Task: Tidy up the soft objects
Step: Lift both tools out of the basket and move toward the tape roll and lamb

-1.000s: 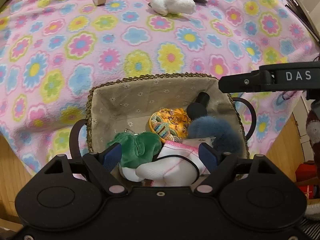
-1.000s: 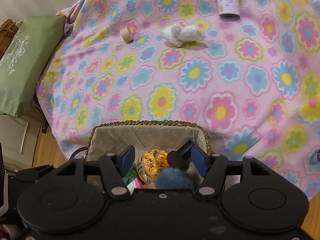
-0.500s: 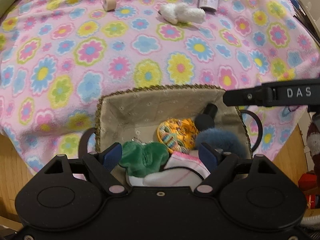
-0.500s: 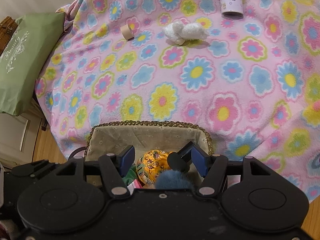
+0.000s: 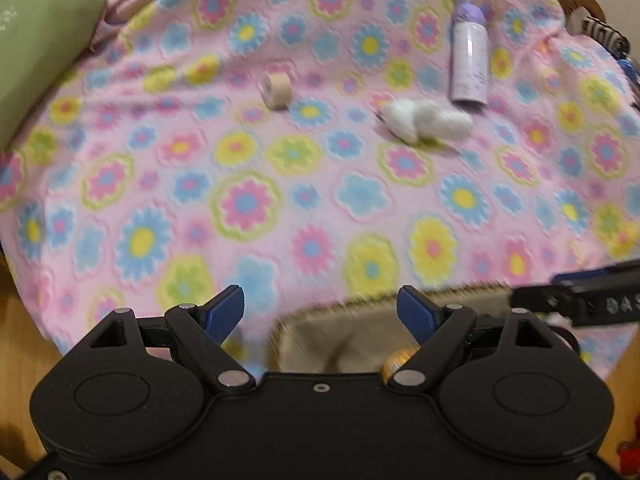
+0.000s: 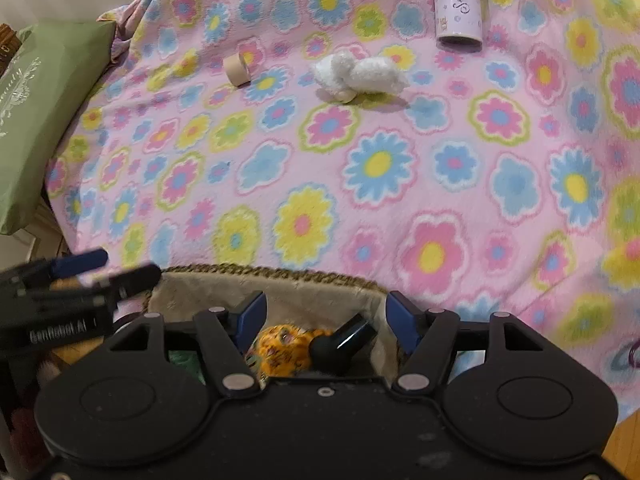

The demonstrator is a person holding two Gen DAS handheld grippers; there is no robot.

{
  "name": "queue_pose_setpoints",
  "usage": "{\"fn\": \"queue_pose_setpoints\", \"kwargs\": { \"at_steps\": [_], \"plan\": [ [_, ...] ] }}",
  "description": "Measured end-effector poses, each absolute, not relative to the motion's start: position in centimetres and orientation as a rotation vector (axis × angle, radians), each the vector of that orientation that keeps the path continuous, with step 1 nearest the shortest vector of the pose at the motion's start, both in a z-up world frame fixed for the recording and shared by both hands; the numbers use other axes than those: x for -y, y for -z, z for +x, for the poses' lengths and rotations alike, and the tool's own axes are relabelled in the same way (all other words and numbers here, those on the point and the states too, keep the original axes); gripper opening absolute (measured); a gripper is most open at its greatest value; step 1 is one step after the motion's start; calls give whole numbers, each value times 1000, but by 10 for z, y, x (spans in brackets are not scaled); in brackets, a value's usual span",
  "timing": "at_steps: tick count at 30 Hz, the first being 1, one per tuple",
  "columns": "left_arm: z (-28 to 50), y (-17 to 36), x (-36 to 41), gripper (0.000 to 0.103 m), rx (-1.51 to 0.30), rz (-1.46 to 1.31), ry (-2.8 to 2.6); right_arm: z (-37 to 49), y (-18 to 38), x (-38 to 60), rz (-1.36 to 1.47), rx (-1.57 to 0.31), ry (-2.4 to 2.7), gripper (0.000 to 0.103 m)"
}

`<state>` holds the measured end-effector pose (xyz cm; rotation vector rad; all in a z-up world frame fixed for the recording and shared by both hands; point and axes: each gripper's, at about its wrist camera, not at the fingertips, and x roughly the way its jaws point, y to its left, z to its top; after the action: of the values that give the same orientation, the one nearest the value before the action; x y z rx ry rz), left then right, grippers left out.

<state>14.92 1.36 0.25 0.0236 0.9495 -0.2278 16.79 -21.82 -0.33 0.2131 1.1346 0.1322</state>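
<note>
Careful: both your left gripper and right gripper hang released and empty; reaching far for the white plush could nudge the bottle rolling.

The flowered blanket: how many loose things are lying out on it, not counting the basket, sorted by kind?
Fluffy white toy: 1
Small tan tape roll: 1
Pale purple bottle lying on its side: 1
Total: 3 on the blanket
</note>
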Motion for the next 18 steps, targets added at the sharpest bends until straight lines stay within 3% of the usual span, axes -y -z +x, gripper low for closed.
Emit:
{"fn": "queue_pose_setpoints", "kwargs": {
  "at_steps": [18],
  "plan": [
    [234, 25, -10, 80, -755, 29, 106, 259, 22, 204, 67, -956, -95, 71]
  ]
}}
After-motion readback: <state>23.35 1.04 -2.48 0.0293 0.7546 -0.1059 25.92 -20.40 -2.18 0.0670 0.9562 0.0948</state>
